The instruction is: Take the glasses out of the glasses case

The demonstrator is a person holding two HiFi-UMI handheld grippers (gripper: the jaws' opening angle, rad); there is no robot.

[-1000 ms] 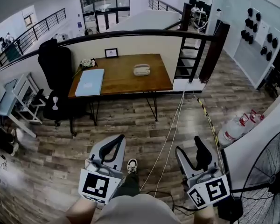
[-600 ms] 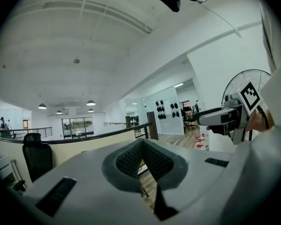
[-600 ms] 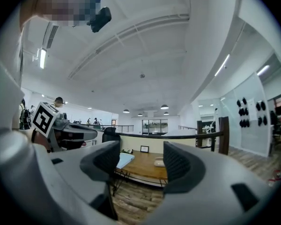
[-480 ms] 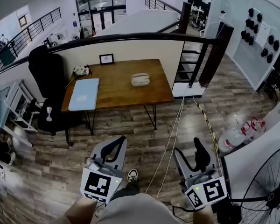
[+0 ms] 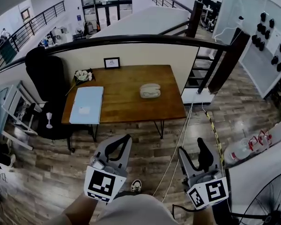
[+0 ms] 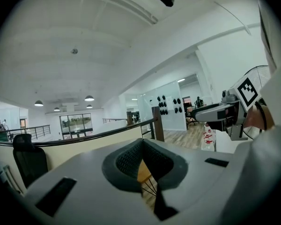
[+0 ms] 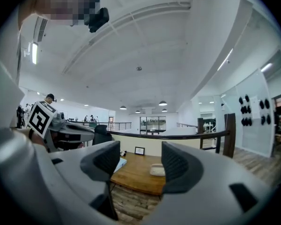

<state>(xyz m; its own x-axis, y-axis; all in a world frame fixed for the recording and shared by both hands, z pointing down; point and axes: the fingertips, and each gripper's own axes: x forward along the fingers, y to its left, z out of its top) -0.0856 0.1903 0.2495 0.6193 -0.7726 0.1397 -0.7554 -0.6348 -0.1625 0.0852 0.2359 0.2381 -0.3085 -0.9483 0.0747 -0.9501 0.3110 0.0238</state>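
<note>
The pale glasses case [image 5: 150,90] lies closed on the wooden table [image 5: 131,102], a good way ahead of both grippers. My left gripper [image 5: 125,139] hangs over the floor short of the table, its fingertips touching, nothing in it; in its own view the pads [image 6: 141,146] meet at the top. My right gripper [image 5: 192,153] is beside it, jaws wide apart and empty. The right gripper view frames the case [image 7: 157,169] far off between the two fingers of that gripper [image 7: 140,161]. The glasses themselves do not show.
On the table lie a blue folder [image 5: 86,104], a small picture frame [image 5: 112,62] and flowers [image 5: 83,75]. A black office chair [image 5: 44,74] stands at its left. White cables [image 5: 178,149] run across the floor; a fan [image 5: 267,200] and gas cylinders [image 5: 241,151] stand right.
Both grippers and the head camera have advanced toward the table, which now sits nearer and larger. The jaws of each gripper look the same as before.
</note>
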